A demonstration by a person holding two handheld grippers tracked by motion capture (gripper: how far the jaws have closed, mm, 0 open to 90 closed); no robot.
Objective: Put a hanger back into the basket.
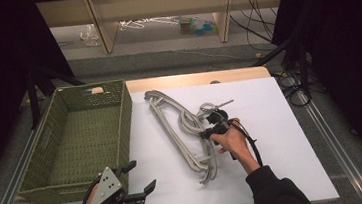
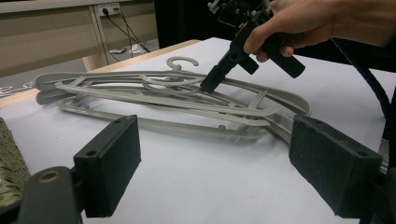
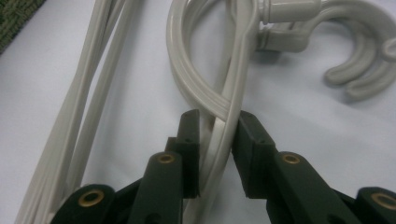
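At a white-topped desk (image 1: 283, 137), a person works a pile of pale grey plastic clothes hangers (image 1: 184, 132) with a hand-held black two-jaw gripper in each hand. The hangers lie stacked and partly tangled near the middle of the desk, their hooks pointing toward its right side, just beside a rectangular olive-green woven basket (image 1: 121, 133) that stands along the desk's left edge.

The right gripper (image 1: 206, 132), held in the person's right hand (image 1: 233, 142), reaches down onto the pile near the hooks. In the right gripper view its two jaws bracket a thin curved bar of one grey hanger (image 3: 219, 121); the right pad lies against the bar, while a narrow slit shows at the left pad, so the bar sits between jaws that are nearly clenched, and whether the grasp is firm cannot be told. The hanger's hooks (image 3: 359, 70) curl at the upper right of that view.

The left gripper (image 1: 138, 179), topped by a grey three-cornered plate, hovers low over the near left part of the desk, well apart from the hangers. Its jaws stand wide and released, with bare white desk between the pads (image 2: 109, 163), and they face the pile.
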